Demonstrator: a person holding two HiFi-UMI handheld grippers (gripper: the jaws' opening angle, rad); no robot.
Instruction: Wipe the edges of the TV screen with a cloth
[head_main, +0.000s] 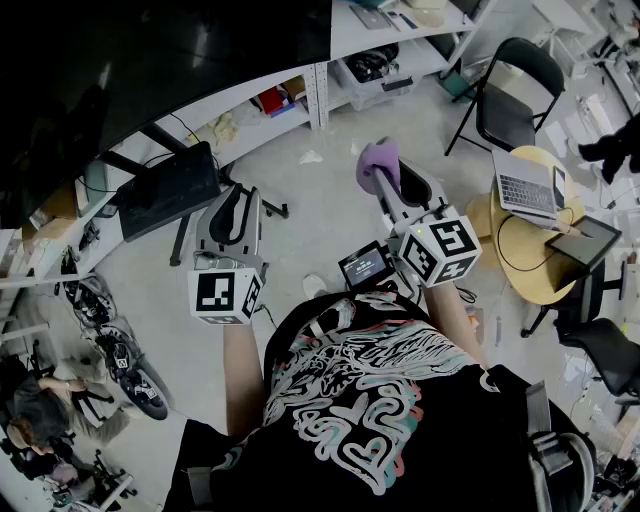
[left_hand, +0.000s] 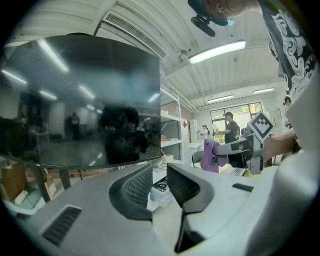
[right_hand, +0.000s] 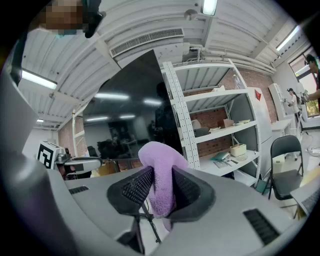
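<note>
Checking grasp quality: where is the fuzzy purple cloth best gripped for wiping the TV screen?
Probably at its bunched middle, from behind, as the right gripper does: the fuzzy purple cloth bulges past the jaw tips toward the black TV screen, a soft pad.

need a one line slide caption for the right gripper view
Right gripper, jaws shut on a purple cloth, with dark TV screen and white shelves ahead.
</note>
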